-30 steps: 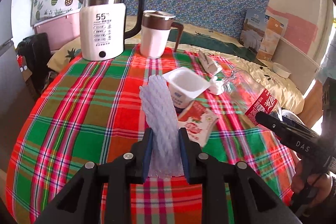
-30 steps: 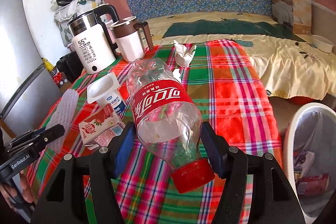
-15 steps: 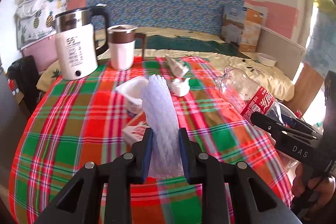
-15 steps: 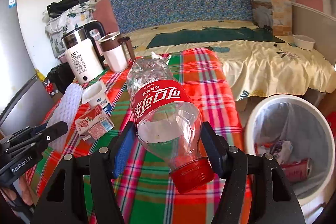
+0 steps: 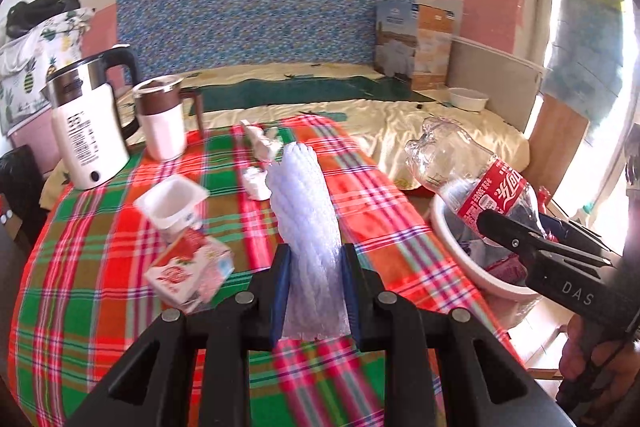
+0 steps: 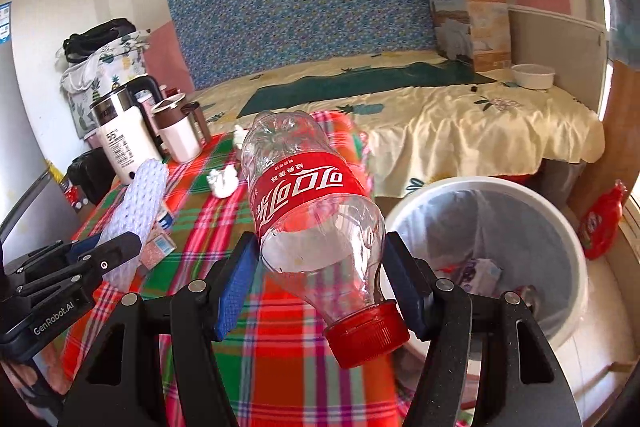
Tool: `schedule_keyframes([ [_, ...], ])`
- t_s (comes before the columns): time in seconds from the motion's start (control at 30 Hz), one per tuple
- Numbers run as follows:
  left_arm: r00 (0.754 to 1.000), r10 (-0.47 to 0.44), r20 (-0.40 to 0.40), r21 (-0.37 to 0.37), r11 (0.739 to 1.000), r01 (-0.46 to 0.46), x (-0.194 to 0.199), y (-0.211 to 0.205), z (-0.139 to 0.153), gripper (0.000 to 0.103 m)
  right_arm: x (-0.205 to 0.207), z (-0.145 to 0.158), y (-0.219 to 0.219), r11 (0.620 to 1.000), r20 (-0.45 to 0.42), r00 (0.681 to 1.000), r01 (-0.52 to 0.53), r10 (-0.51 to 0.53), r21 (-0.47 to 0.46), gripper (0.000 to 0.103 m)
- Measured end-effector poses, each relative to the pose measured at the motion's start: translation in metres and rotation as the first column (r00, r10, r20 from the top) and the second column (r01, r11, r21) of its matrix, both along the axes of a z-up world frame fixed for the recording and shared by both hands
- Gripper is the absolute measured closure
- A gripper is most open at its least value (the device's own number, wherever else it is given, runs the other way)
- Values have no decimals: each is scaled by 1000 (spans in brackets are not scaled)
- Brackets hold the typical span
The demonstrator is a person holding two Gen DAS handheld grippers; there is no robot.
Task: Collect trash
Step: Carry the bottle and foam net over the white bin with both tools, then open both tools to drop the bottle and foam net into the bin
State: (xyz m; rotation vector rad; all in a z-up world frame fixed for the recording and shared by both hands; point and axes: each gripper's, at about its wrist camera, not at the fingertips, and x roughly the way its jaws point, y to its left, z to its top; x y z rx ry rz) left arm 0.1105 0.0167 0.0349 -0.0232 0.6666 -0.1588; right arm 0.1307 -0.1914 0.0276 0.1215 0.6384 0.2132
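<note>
**Q:** What is the condition of each tool?

**A:** The left gripper stands narrow, its blue pads clamped on a white foam fruit net that rises upright between them. The right gripper stands wider, gripping an empty clear cola bottle by its shoulder — red cap toward the camera, base pointing away, red label upside down.

**Q:** Where are the two held items relative to the bin?

**A:** In the right wrist view the bottle hangs over the edge of the plaid tablecloth, with the white trash bin just to its right and lower. The bin holds a clear liner and some crumpled wrappers. In the left wrist view the foam net sits above the cloth, and the bin rim shows beyond the table edge on the right, under the bottle.

**Q:** What trash is on the table?

**A:** A white yogurt cup lying tilted, a red-and-white strawberry milk carton touching it on the near side, and crumpled white tissues farther back near the middle.

**Q:** Other items on the table?

**A:** A white electric kettle with a black handle and a brown-and-white lidded mug stand side by side at the far left edge. A bed with a yellow sheet lies behind the table — a white bowl rests at its far right corner.
</note>
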Motion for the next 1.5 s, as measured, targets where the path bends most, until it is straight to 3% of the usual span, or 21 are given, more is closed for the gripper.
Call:
schedule_keyframes([
  [0.5,985,-173,-4,18,985,173,22,-94,0,78,-19,-2,-83,984,-14,984,176,-177,-3,39],
  [0.77,962,-274,-8,28,961,274,33,-148,-3,78,-22,-10,-124,967,-49,966,253,-253,-14,39],
  [1.13,942,-330,-68,45,942,333,51,-201,-26,78,-8,-34,-159,944,-135,936,314,-326,-100,39],
  [1.5,942,-323,-90,49,943,328,66,-210,-41,73,18,-52,-161,944,-191,931,283,-313,-168,39],
])
